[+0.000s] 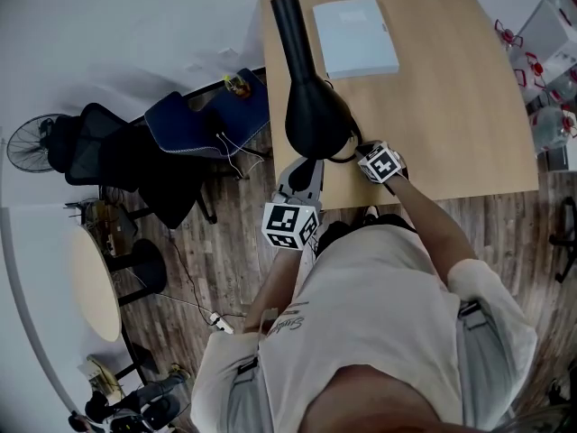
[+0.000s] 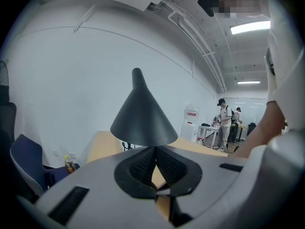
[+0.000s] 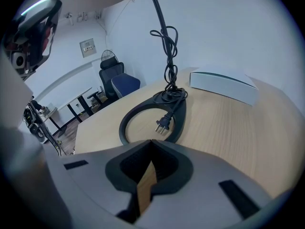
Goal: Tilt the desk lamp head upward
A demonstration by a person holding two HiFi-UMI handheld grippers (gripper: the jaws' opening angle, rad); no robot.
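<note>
Stands at a wooden desk [image 1: 451, 106], a gripper in each hand. Holds the left gripper [image 2: 155, 148] just below the rim of the black lamp head [image 2: 143, 116], jaws clenched tip to tip on nothing; cannot tell whether touching that rim. Catches the head raised over the desk's near left corner: a cone, wide mouth toward the gripper, narrow neck away. Points the right gripper [image 3: 151, 143] low over the wood toward the lamp's ring base [image 3: 123, 127], jaws likewise pressed together and empty. Inside the ring, a plug [image 3: 162, 124]; behind it, a bundled cord [image 3: 170, 78], upright. Farther back, a white box [image 3: 224, 86] flat on the desk. Left of the desk, a blue chair [image 1: 203, 120] and a black chair [image 1: 99, 142] on plank floor [image 1: 225, 260]. Far off in the left gripper view, two people [image 2: 223, 123] by a table.
</note>
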